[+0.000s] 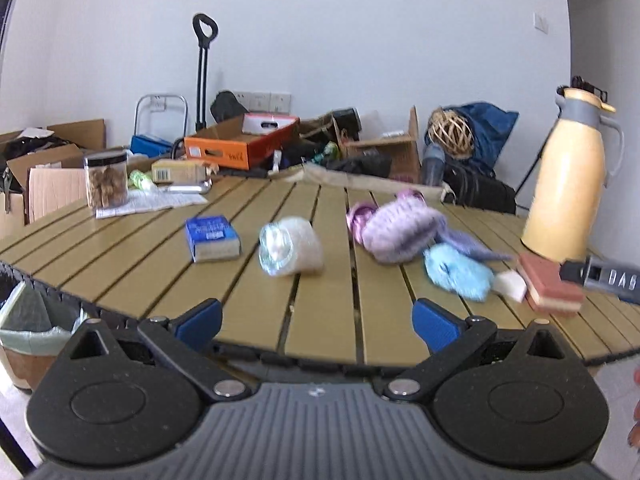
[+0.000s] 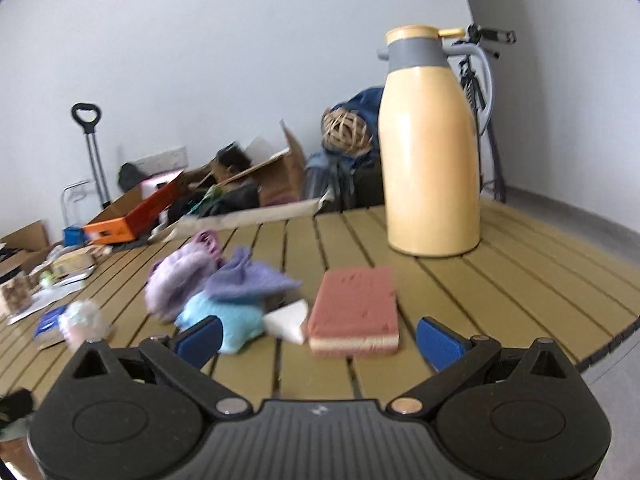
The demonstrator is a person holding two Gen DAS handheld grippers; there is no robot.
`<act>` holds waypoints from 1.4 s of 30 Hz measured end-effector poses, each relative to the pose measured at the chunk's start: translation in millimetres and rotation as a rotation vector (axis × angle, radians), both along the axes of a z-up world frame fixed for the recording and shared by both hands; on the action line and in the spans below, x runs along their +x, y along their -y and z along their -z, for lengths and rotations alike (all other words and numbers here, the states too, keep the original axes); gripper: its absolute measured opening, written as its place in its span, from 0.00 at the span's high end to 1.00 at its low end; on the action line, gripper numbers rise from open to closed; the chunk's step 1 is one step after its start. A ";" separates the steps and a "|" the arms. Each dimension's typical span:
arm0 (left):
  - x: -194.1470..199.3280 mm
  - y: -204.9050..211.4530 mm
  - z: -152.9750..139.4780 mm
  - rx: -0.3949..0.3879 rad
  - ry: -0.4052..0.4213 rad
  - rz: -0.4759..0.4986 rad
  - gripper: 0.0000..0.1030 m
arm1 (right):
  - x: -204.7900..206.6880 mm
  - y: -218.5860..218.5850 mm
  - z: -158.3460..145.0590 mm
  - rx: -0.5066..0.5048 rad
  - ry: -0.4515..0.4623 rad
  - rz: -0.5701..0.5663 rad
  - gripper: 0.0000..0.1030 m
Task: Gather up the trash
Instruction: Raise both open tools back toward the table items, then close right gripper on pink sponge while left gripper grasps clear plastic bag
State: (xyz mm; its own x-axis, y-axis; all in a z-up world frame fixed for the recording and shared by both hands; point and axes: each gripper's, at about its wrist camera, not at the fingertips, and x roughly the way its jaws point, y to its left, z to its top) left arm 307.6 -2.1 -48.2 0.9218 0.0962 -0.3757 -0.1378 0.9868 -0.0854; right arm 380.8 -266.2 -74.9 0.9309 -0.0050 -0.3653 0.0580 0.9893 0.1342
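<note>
On the slatted olive table (image 1: 320,320) lie a crumpled clear plastic bottle (image 1: 289,247), a small blue box (image 1: 211,237), a white wad (image 1: 510,285) and a pink sponge (image 1: 550,284). My left gripper (image 1: 317,322) hovers open at the near table edge, short of the bottle, with nothing between its blue pads. My right gripper (image 2: 319,342) is open too, and the pink sponge (image 2: 355,312) sits just ahead between its fingers. The white wad (image 2: 289,321) touches the sponge's left side. The bottle (image 2: 82,320) and blue box (image 2: 50,322) lie far left. The right gripper's tip (image 1: 608,278) shows at the left wrist view's right edge.
Purple and light blue knitted cloths (image 1: 404,232) are piled mid-table. A tall yellow thermos jug (image 2: 430,144) stands at the back right. A clear jar (image 1: 106,180) sits on papers at the far left. A lined bin (image 1: 28,340) stands below the table's left edge. Boxes clutter the floor behind.
</note>
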 end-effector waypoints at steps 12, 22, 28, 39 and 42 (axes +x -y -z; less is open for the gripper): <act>41.6 -19.2 -1.7 -0.003 0.020 -0.051 0.00 | 54.1 9.5 40.1 -0.042 -0.057 0.098 0.06; 73.8 -20.9 0.9 0.020 0.010 -0.043 0.00 | 69.3 6.9 55.6 -0.063 -0.072 0.099 0.33; 99.3 -21.9 -0.9 0.006 -0.007 -0.051 0.00 | 69.8 8.4 53.9 -0.047 -0.074 0.108 0.33; 158.4 -22.9 0.8 0.046 -0.121 -0.069 0.00 | 61.5 24.1 40.9 0.051 0.008 0.127 0.34; 169.2 -21.7 7.6 0.070 -0.163 -0.085 0.01 | 62.1 24.6 40.3 0.067 0.007 0.116 0.34</act>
State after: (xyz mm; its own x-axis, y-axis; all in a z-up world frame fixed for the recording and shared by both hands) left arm 476.8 19.6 -55.8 0.8367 0.2017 -0.5091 -0.2270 0.9738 0.0128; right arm 442.9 -290.8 -115.3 0.9282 -0.0886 -0.3614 0.1701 0.9648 0.2005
